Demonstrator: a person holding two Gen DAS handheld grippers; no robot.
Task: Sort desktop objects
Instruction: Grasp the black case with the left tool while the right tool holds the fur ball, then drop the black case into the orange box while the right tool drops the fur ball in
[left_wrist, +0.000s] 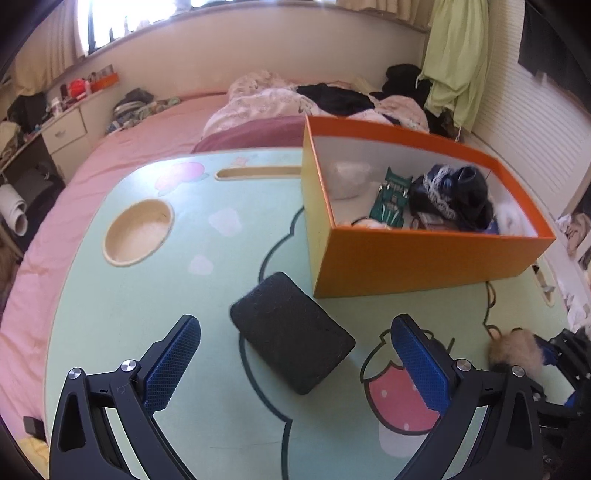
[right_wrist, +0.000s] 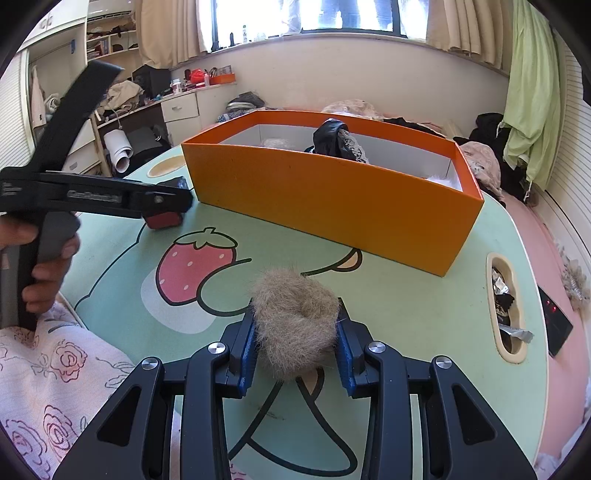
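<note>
In the left wrist view, the left gripper (left_wrist: 295, 354) stands with its jaws wide apart above the lap desk (left_wrist: 147, 314), holding nothing; a black rectangular sponge-like block (left_wrist: 291, 332) lies flat on the desk between and just ahead of the blue pads (left_wrist: 173, 362). The orange box (left_wrist: 406, 258) sits toward the desk's far right corner, holding a green toy car (left_wrist: 391, 199), dark fabric with lace (left_wrist: 450, 195) and something white. A round cup recess (left_wrist: 138, 230) lies near the left edge. At the right edge a tan fur ball (left_wrist: 517, 350) shows blurred. In the right wrist view, the right gripper (right_wrist: 295, 343) has its jaws drawn in narrow, clamped on the fur ball (right_wrist: 295, 317) near the desk's near edge. The orange box (right_wrist: 332, 206) stands beyond. A hand (right_wrist: 40, 258) grips the other tool at the left.
</note>
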